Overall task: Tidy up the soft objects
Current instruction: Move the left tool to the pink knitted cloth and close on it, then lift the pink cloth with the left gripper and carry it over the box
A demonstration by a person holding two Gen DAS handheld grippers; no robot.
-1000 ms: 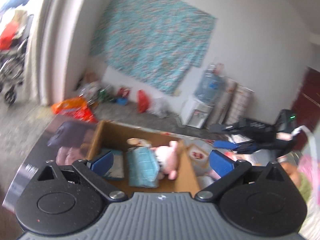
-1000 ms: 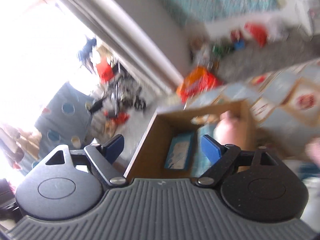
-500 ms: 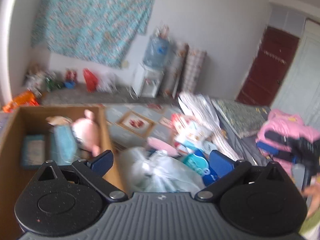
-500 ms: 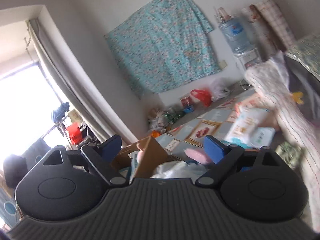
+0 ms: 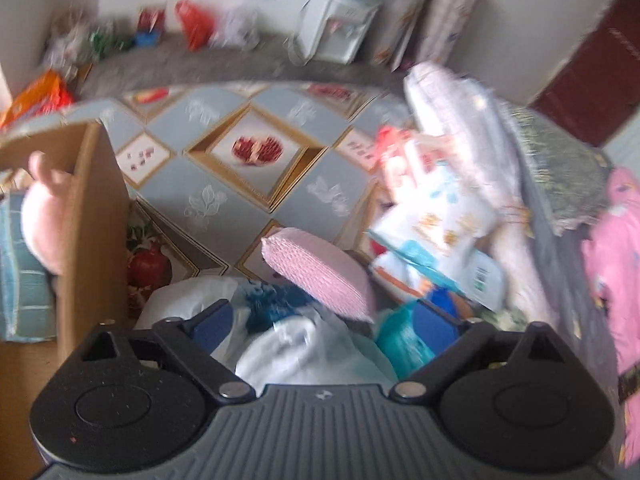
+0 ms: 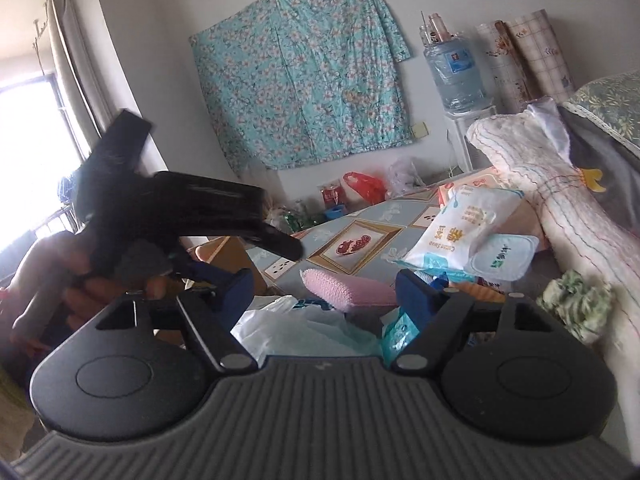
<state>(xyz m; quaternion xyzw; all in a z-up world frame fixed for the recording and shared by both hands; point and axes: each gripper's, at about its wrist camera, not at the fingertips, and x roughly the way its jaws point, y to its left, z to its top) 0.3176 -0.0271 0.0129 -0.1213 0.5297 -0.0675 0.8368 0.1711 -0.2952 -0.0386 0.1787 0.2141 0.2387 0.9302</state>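
Note:
My left gripper [image 5: 322, 322] points down over a white plastic bag [image 5: 296, 344] with something blue inside. Its jaws are closing, the bag lies between the fingers, and the pads do not press on it. A pink quilted pad [image 5: 320, 272] lies just beyond the bag. At the left stands a cardboard box [image 5: 92, 220] holding a pink plush [image 5: 44, 216] and a teal cushion [image 5: 20, 280]. My right gripper [image 6: 326, 294] is low over the same pile with its jaws closing. The pink pad [image 6: 348, 292] shows between its fingers, untouched.
Wet-wipe packs [image 6: 464, 228] lean on a rolled white blanket [image 6: 560, 200] at the right, with a green crumpled cloth [image 6: 576, 304] beside it. A hand [image 6: 80, 292] holds the left tool at the left. A water dispenser [image 6: 456, 76] stands by the far wall. A pink garment [image 5: 616, 260] lies far right.
Both views have swung away from the box and dipped down onto the pile of bag, pink pad and wipes. Both pairs of fingers stand a little narrower. The left tool now shows in the right view.

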